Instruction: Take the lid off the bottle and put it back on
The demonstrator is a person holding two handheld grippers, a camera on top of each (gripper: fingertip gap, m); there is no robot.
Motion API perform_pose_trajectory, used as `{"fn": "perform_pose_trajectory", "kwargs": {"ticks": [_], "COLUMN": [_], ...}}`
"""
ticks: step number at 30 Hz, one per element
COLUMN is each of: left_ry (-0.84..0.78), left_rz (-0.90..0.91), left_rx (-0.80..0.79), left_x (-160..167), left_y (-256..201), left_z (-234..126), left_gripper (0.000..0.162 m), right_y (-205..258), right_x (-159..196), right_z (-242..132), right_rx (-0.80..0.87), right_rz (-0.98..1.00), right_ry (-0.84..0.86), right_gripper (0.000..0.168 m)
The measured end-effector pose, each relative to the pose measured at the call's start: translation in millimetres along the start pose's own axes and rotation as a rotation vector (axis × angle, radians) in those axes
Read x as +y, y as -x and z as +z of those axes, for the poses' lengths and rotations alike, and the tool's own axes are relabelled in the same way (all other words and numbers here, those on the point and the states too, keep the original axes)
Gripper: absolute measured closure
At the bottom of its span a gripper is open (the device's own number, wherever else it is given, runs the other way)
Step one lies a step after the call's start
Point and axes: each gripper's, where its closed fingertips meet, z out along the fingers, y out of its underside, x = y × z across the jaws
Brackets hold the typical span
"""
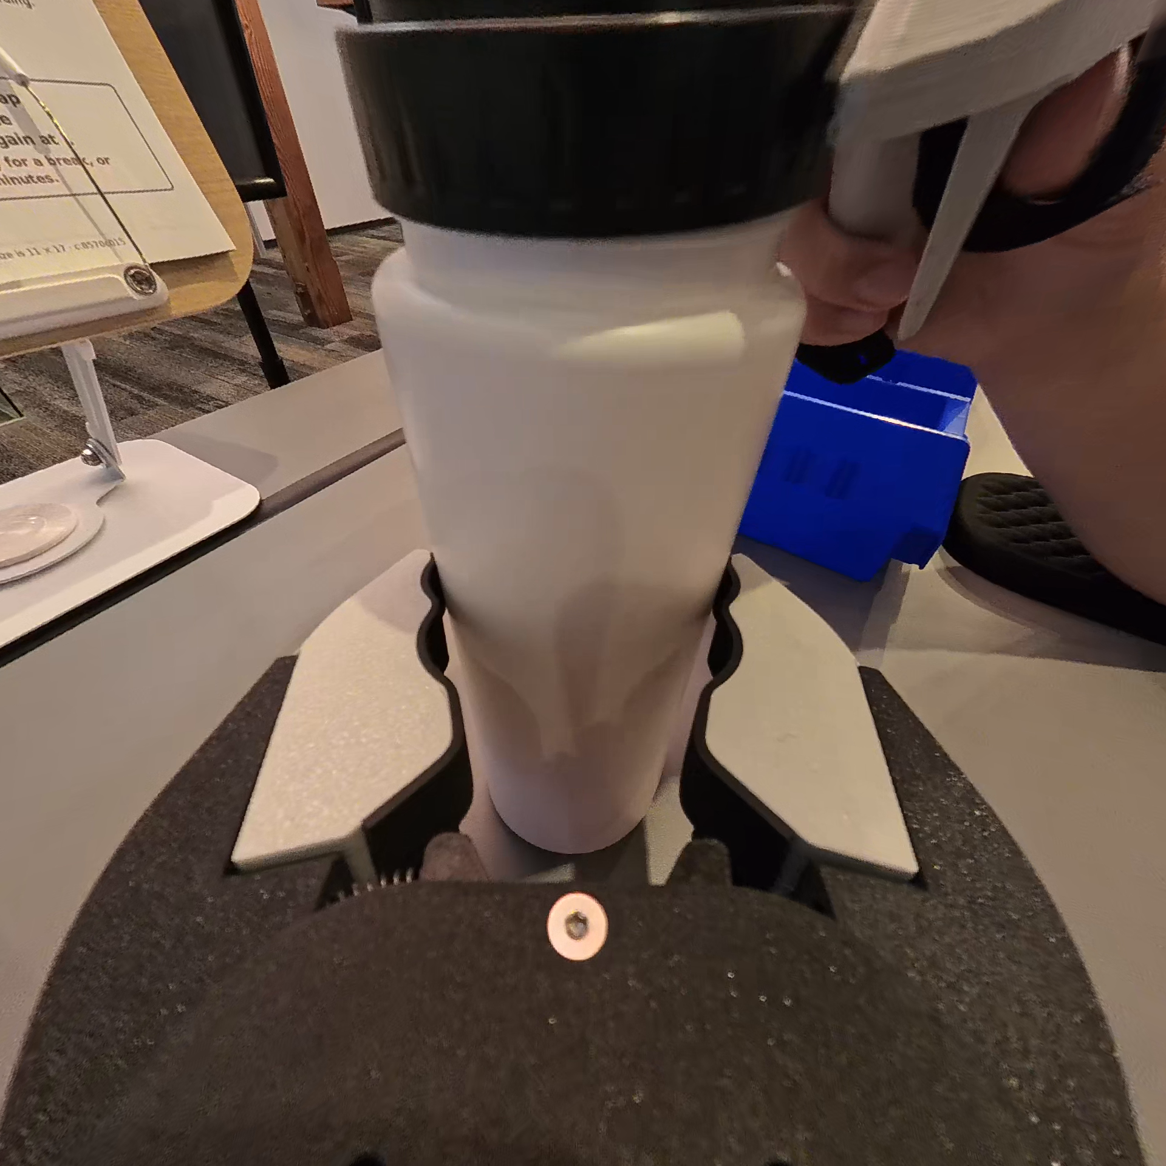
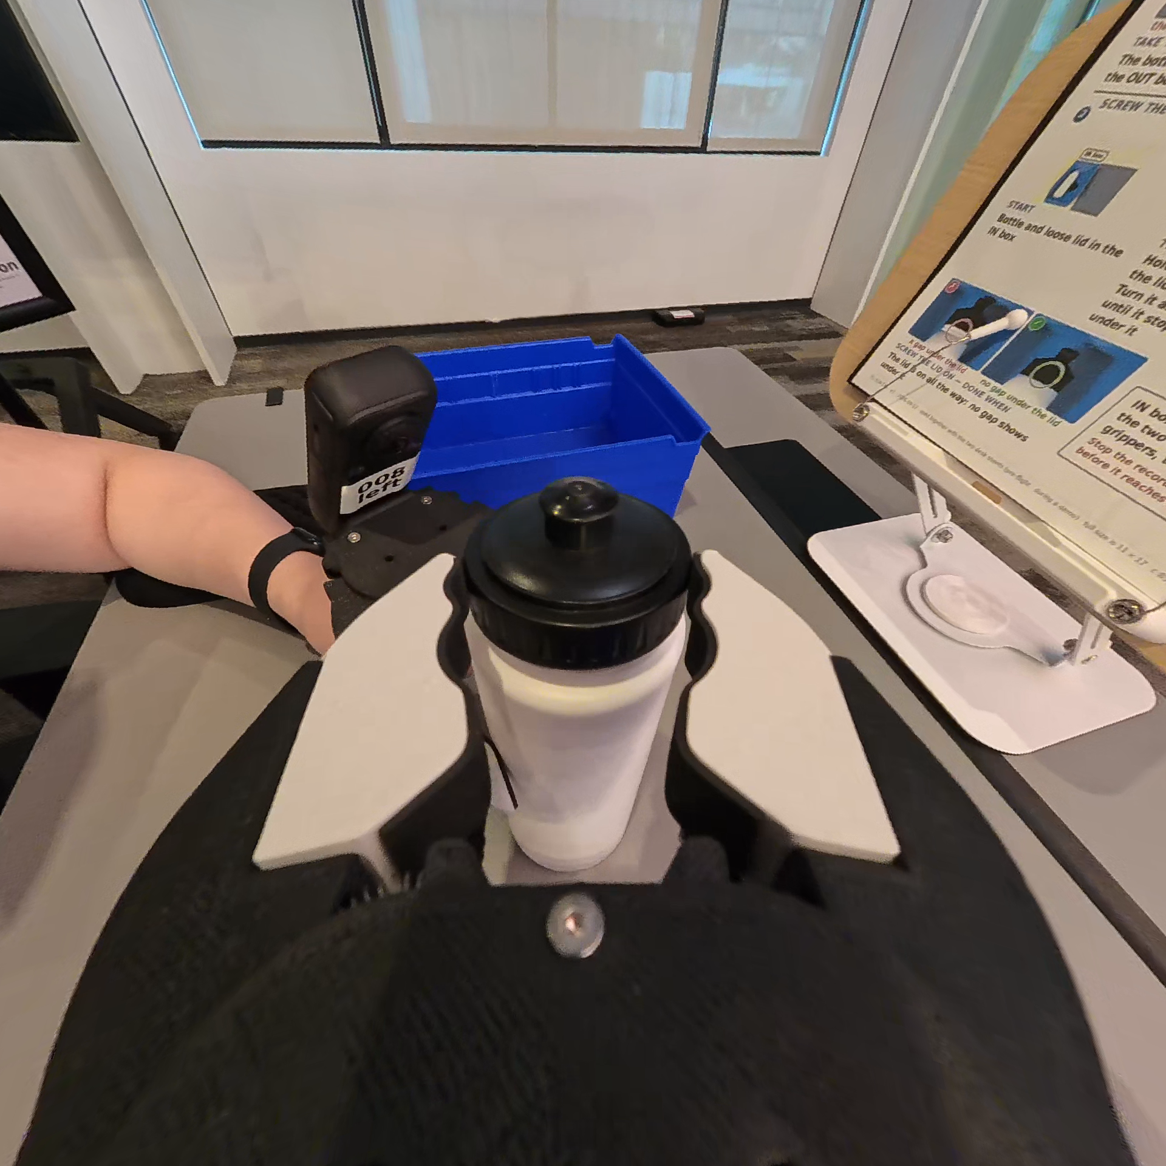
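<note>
Bottle stands upright on tabletop, long axis vertical, pinched low in my left claw. My right claw brackets the lid directly above; contact unclear, can't tell grip.

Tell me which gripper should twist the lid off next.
Right. The right gripper already has its fingers on either side of the black lid, which sits on the bottle. The left gripper clamps the body lower down, so it probably serves best as the anchor.
</note>
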Motion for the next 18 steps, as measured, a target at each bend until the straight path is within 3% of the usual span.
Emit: {"fn": "perform_pose_trajectory", "kwargs": {"ticks": [18], "left_ry": [-0.006], "left_rz": [0.012], "left_rx": [0.044], "left_x": [-0.1], "left_y": [-5.0], "left_z": [0.0], "left_gripper": [0.080], "right_y": [4.0], "right_x": [0.4], "right_z": [-3.9], "right_rx": [-0.143], "right_rz": [0.005], "right_ry": [-0.119], "right_gripper": [0.100]}}
